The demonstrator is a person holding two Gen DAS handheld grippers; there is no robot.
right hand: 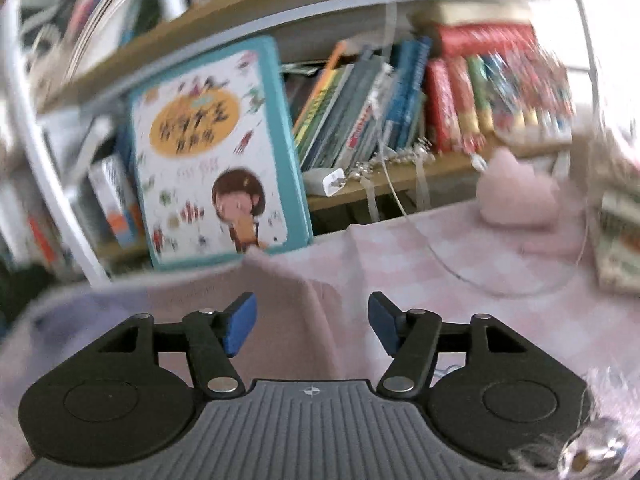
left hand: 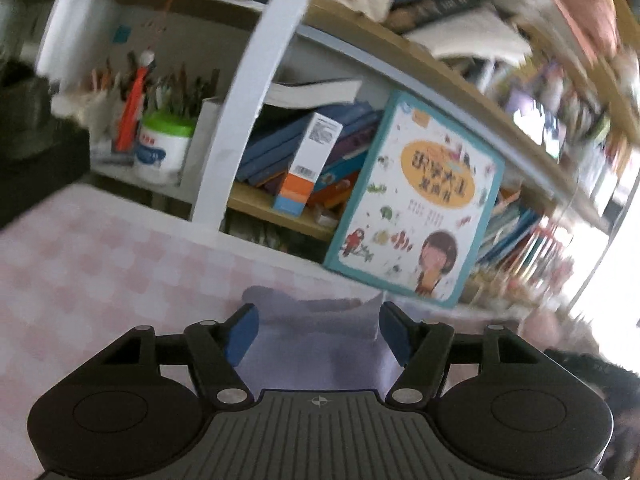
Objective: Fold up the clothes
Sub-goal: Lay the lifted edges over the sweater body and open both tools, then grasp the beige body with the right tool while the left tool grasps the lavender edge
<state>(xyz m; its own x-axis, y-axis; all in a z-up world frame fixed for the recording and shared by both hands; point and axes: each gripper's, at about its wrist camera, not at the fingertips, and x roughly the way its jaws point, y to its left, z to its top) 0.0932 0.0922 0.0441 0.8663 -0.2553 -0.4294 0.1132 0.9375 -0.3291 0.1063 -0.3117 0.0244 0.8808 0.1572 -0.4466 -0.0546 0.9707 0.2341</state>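
Note:
A pale lilac garment (left hand: 320, 344) lies on the pink checked tablecloth (left hand: 88, 264) right under my left gripper (left hand: 316, 330). That gripper is open, its blue pads wide apart, with the cloth below and between them, not pinched. In the right wrist view a pinkish cloth (right hand: 296, 316) with a lilac part (right hand: 80, 316) at the left lies bunched beneath my right gripper (right hand: 312, 322), which is also open with nothing clamped. Whether the fingertips touch the fabric I cannot tell. Both views are blurred.
A shelf unit (left hand: 400, 52) packed with books stands at the table's far edge. A teal children's book (left hand: 416, 200) leans against it, close ahead of both grippers (right hand: 216, 156). A pink plush shape (right hand: 516, 196) sits at right, pen pots (left hand: 164, 140) at left.

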